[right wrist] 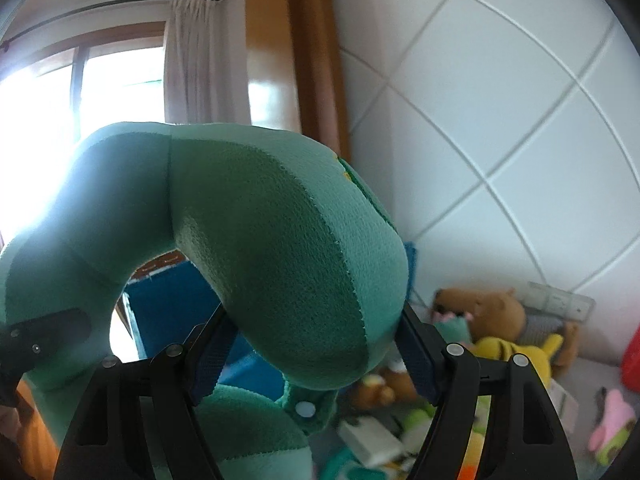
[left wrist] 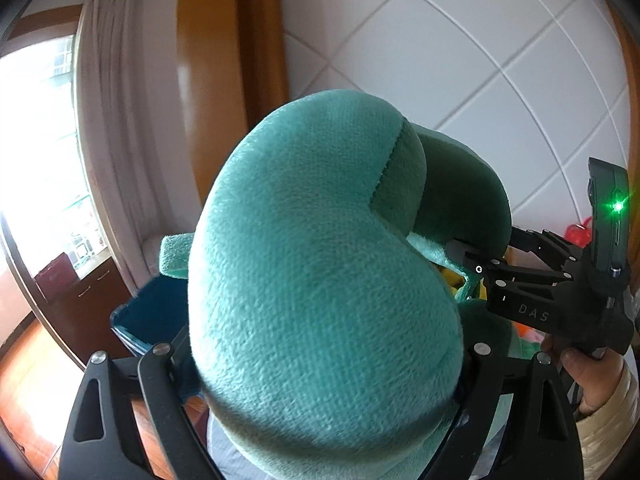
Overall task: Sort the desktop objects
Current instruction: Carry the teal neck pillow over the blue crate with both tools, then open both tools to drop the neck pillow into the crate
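- Between your two grippers hangs the green plush neck pillow (left wrist: 320, 264), lifted clear of the desk and filling most of both views.
- Your left gripper (left wrist: 320, 364) pinches one fat end of the pillow, jaws standing wide around it; your right gripper (right wrist: 316, 344) clamps the other end between its blue pads (right wrist: 418, 360).
- You appear to be mid-carry: the pillow is picked up, not yet put down.
- Below and beyond the pillow sits a blue bin (right wrist: 168, 300), open at the top; it looks the likely drop spot, though that is a guess.
- Next you need both hands travelling together so the soft arch neither stretches nor sags, then a release over the opening.
- On the right lies a heap of soft toys: a brown bear (right wrist: 486, 310), a yellow plush (right wrist: 516, 354), a pink toy (right wrist: 614, 420). They wait for sorting and stay out of your path.
- A pillow strap with a snap (right wrist: 305, 409) dangles underneath and could catch the bin's rim.
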Available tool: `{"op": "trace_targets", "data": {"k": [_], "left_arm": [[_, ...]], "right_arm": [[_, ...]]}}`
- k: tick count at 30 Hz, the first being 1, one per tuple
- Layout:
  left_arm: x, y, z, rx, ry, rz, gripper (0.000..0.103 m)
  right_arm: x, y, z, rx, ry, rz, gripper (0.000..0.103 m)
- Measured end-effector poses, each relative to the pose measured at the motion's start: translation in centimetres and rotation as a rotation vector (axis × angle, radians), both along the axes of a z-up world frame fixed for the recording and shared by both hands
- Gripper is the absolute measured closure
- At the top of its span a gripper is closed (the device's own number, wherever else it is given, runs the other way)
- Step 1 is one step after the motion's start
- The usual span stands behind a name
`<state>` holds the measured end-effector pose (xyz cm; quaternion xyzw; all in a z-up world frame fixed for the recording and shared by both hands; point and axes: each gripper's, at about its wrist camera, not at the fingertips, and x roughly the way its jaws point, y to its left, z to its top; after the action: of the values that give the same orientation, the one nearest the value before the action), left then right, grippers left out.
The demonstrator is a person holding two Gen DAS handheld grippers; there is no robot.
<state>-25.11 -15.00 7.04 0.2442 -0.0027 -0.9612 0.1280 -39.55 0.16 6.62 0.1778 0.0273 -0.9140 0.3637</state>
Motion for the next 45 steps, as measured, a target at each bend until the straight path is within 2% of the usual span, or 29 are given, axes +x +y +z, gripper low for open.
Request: {"op": "trace_targets", "data": {"k": [5,8,12,15,19,25,29,32,33,34,35,39,45], "left_arm": [[-1.6,-6.7,1.1,0.004,0.01,0.07,0.012],[-2.4,-9.9,0.6,0.006,-0.008,0.116,0.012],[-3.9,-14.6,-0.3,0.02,-0.043,0.156,0.012],[-6.1,-18.0,-2.3,0.054,-0.082,0.135,0.011],[-9.2,-21.6,-5.1,0.095,-0.141,0.06,0.011],[-12.1,-24.6,-7.6,0.127,-0.187,-0.052,0.011],[-13.3,-25.8,-8.6,0.16,-0.21,-0.102,0.003],[-14.1,-26.6,-9.0,0.177,-0.233,-0.127,0.001],[-14.3,-26.9,-9.2,0.164,-0.249,-0.129,0.001],[-14.5,-26.9,-9.5,0.149,-0.266,-0.128,0.001],[-14.6,-26.7,-10.1,0.13,-0.286,-0.124,0.001],[-13.9,-26.9,-10.8,0.103,-0.298,-0.121,0.001],[-11.3,-25.4,-8.7,0.036,-0.233,-0.108,0.001]], "right_arm": [[-2.6,-8.0,1.2,0.007,0.001,0.073,0.027],[-3.8,-12.4,1.7,0.017,0.002,0.114,0.027],[-6.8,-18.2,-0.2,0.037,-0.051,0.148,0.027],[-8.8,-21.3,-2.0,0.078,-0.085,0.13,0.027],[-11.0,-23.7,-4.7,0.128,-0.136,0.065,0.027],[-12.8,-25.3,-7.3,0.179,-0.187,-0.043,0.027],[-13.0,-25.2,-8.0,0.211,-0.192,-0.098,0.026],[-13.2,-25.4,-8.4,0.231,-0.199,-0.123,0.017],[-12.0,-25.2,-8.9,0.228,-0.197,-0.127,0.012],[-12.4,-25.0,-9.0,0.233,-0.19,-0.14,0.003],[-12.8,-24.8,-9.2,0.24,-0.182,-0.154,0.0],[-10.6,-24.6,-8.2,0.312,-0.131,-0.209,0.0],[-4.5,-23.6,-6.3,0.329,-0.065,-0.288,0.0]]}}
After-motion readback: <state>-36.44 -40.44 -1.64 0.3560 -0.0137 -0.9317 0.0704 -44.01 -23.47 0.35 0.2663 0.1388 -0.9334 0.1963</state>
